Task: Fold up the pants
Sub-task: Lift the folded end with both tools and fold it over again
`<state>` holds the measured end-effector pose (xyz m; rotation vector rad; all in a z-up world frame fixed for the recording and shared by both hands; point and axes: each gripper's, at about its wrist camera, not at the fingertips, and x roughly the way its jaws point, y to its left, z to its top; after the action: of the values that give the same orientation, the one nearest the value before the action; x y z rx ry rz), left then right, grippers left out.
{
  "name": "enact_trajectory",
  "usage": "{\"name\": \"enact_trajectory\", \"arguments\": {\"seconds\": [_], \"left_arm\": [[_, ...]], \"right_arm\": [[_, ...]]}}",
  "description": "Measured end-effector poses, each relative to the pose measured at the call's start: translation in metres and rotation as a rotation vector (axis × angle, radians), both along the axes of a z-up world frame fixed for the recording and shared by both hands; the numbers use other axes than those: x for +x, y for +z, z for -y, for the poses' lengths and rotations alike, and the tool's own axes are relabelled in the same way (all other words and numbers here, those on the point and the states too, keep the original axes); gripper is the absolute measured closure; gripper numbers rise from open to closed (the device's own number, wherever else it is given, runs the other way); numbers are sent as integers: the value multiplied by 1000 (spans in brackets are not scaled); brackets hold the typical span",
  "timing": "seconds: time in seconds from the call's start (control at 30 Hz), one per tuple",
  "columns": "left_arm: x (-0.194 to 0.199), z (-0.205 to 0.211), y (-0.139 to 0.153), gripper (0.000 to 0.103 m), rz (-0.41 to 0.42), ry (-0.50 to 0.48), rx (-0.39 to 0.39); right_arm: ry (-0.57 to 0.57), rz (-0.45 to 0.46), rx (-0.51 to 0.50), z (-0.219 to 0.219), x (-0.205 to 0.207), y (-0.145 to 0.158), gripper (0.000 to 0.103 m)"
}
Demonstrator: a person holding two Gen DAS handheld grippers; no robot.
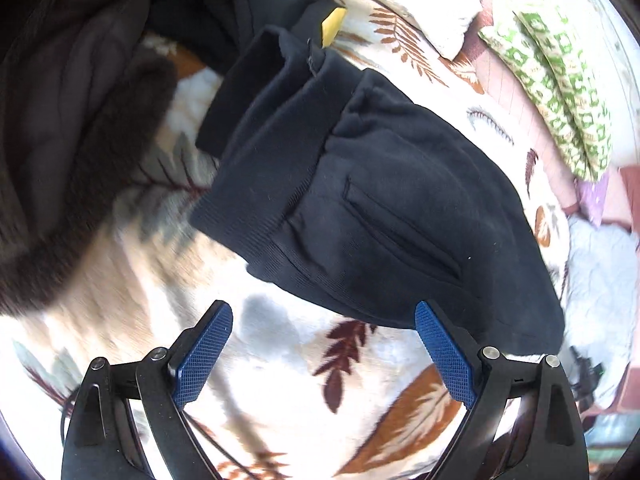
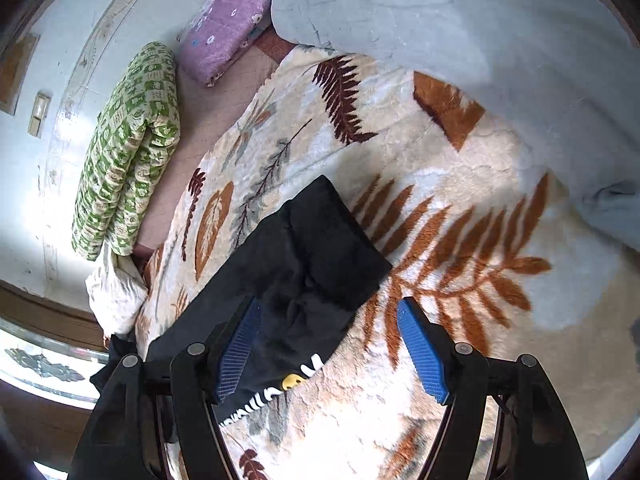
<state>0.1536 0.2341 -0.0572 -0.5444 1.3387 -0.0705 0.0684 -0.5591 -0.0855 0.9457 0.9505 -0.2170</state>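
Both wide, empty. Pants (image 2: 304, 276) lay at 11 o'clock of right gripper (image 2: 328, 312), nearer than left gripper (image 1: 324, 316); long axis 7–1.

I'm working in a bedroom of someone's home. Under my view lies a plush cream blanket (image 2: 460, 184) printed with brown and rust fern leaves, spread over a bed. Along the wall sit a folded green-and-cream patterned quilt (image 2: 128, 148) and a folded purple floral blanket (image 2: 228, 28), with a pale grey-blue cover (image 2: 460, 12) bunched beside them. The painted wall (image 2: 64, 52) carries a light switch (image 2: 40, 114). A dark jacket (image 1: 68, 92) is heaped at the bed's edge.
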Motion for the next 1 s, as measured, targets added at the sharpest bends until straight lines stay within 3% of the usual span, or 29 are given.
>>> {"name": "enact_trajectory", "arguments": {"seconds": [0.13, 0.23, 0.3, 0.43, 0.5, 0.57, 0.6, 0.63, 0.67, 0.7, 0.73, 0.83, 0.9, 1.0], "left_arm": [[-2, 3, -16, 6, -15, 73, -34], [1, 7, -19, 1, 4, 103, -16], [4, 11, -23, 1, 3, 120, 0], [8, 19, -19, 1, 41, 163, -45], [16, 25, -23, 8, 34, 165, -13], [25, 29, -29, 31, -10, 175, 44], [29, 32, -30, 34, -20, 181, 68], [31, 32, -29, 46, -22, 197, 88], [34, 32, -26, 64, -22, 207, 95], [35, 28, -22, 72, -24, 216, 91], [36, 23, -18, 80, -15, 229, 69], [39, 13, -8, 85, 22, 238, 31], [42, 21, -18, 85, 19, 188, 115], [36, 36, -24, 83, 64, 169, 184]], "right_arm": [[-32, -22, 40, -6, 24, -24, 28], [-90, 24, 67, -8, 26, -29, 17], [-113, 42, 78, -8, 26, -30, 16], [-132, 42, 86, -7, 26, -32, 16], [-137, 47, 90, -5, 25, -33, 16], [-130, 47, 79, -6, 25, -32, 19], [-118, 47, 67, -7, 26, -31, 24], [-104, 41, 51, -7, 27, -31, 40], [-87, 32, 39, -7, 27, -33, 55], [-77, 24, 38, -6, 27, -35, 78], [-73, 30, 48, -4, 26, -37, 78], [-65, 82, 39, 1, 21, -28, 80], [-27, 86, -10, 0, 24, -21, 80], [-34, 5, -15, 1, 25, -40, 80]]}}
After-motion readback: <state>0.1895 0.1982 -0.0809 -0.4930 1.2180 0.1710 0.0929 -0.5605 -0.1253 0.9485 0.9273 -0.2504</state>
